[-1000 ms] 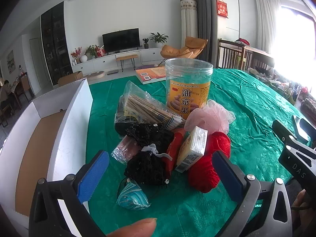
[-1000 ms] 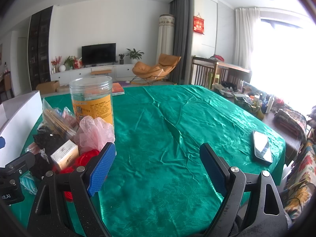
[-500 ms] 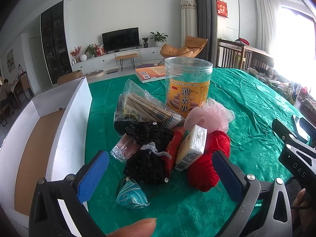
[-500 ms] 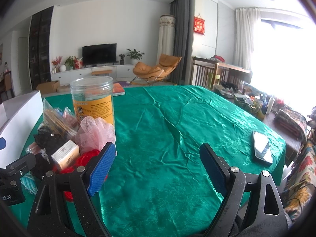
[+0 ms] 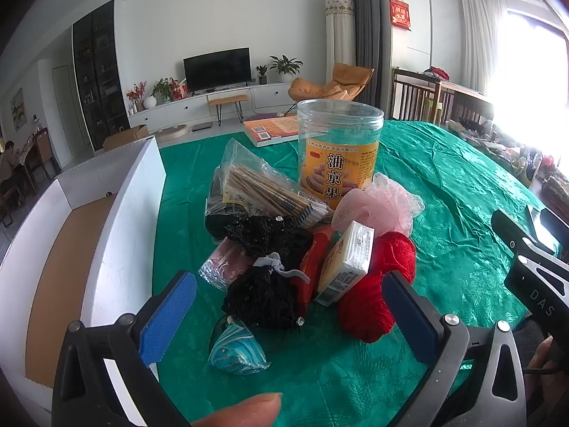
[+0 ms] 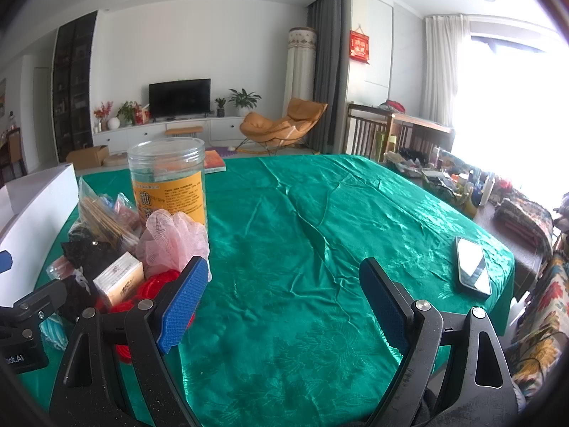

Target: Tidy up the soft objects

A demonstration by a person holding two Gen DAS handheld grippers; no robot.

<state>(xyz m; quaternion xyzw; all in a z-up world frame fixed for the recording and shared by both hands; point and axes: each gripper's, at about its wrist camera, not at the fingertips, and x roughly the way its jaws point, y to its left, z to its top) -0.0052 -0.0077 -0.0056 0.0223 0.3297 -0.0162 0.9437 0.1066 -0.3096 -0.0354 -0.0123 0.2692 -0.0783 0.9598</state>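
A heap lies on the green tablecloth (image 5: 444, 192): a black lace pouch (image 5: 263, 295), red yarn (image 5: 377, 291), a pink mesh puff (image 5: 377, 206), a small tissue pack (image 5: 348, 259), a blue-striped pouch (image 5: 236, 352), a bag of wooden sticks (image 5: 263, 188) and a clear jar (image 5: 338, 153). My left gripper (image 5: 288, 316) hovers open just in front of the heap, holding nothing. My right gripper (image 6: 284, 302) is open over bare cloth, right of the puff (image 6: 174, 238) and yarn (image 6: 156, 281).
A white cardboard box (image 5: 121, 220) with a brown floor stands open at the heap's left. A phone (image 6: 471, 267) lies near the table's right edge. A book (image 5: 270, 130) rests behind the jar. Cluttered furniture sits past the right edge.
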